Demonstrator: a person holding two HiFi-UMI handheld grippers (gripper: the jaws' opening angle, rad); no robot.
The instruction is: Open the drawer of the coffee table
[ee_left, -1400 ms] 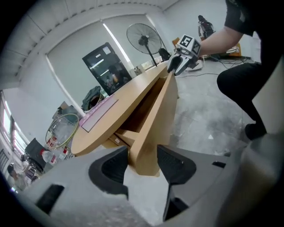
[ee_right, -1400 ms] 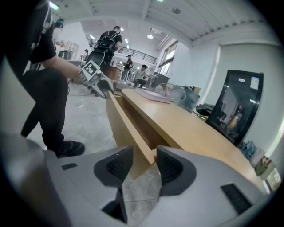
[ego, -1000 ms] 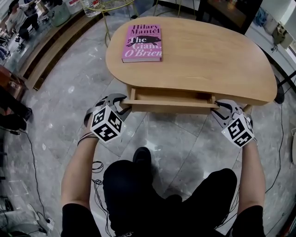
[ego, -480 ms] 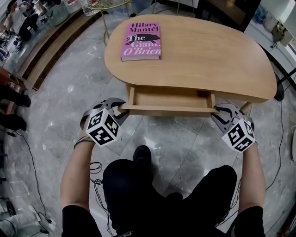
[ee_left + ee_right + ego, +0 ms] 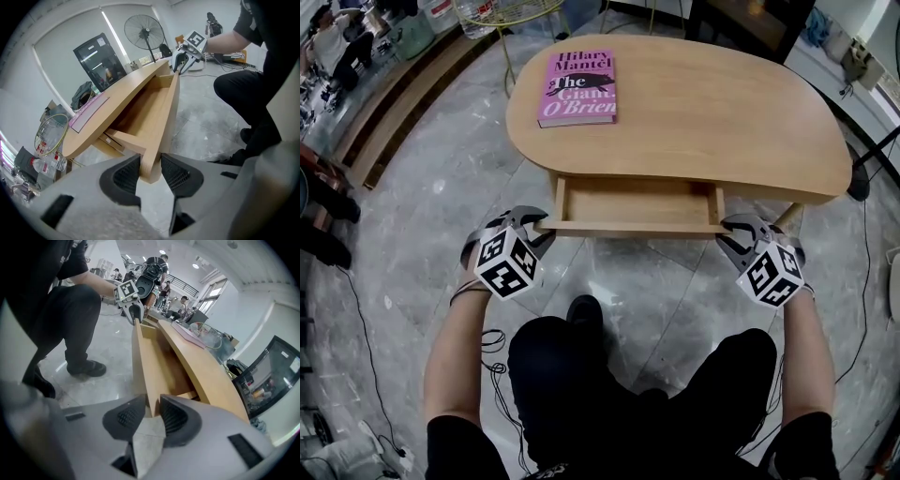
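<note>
The light wooden coffee table (image 5: 722,112) stands in front of me with its drawer (image 5: 628,202) pulled partly out; the drawer's inside looks bare. My left gripper (image 5: 540,225) holds the left end of the drawer front (image 5: 628,227), and my right gripper (image 5: 727,228) holds the right end. In the left gripper view the jaws (image 5: 150,171) have just been closing, and their pads press on both faces of the drawer front (image 5: 164,122). The right gripper view shows the same: the jaws (image 5: 152,411) have been closing, with the board (image 5: 143,362) between them.
A pink book (image 5: 578,86) lies on the tabletop's far left. My knees and one shoe (image 5: 586,314) are just below the drawer on the marble floor. Cables (image 5: 492,342) trail at the left. A wire side table (image 5: 511,9) stands behind, and a long bench (image 5: 403,103) runs at the left.
The drawer has slid further out of the table toward me. Both grippers have come back with it, still at its two ends.
</note>
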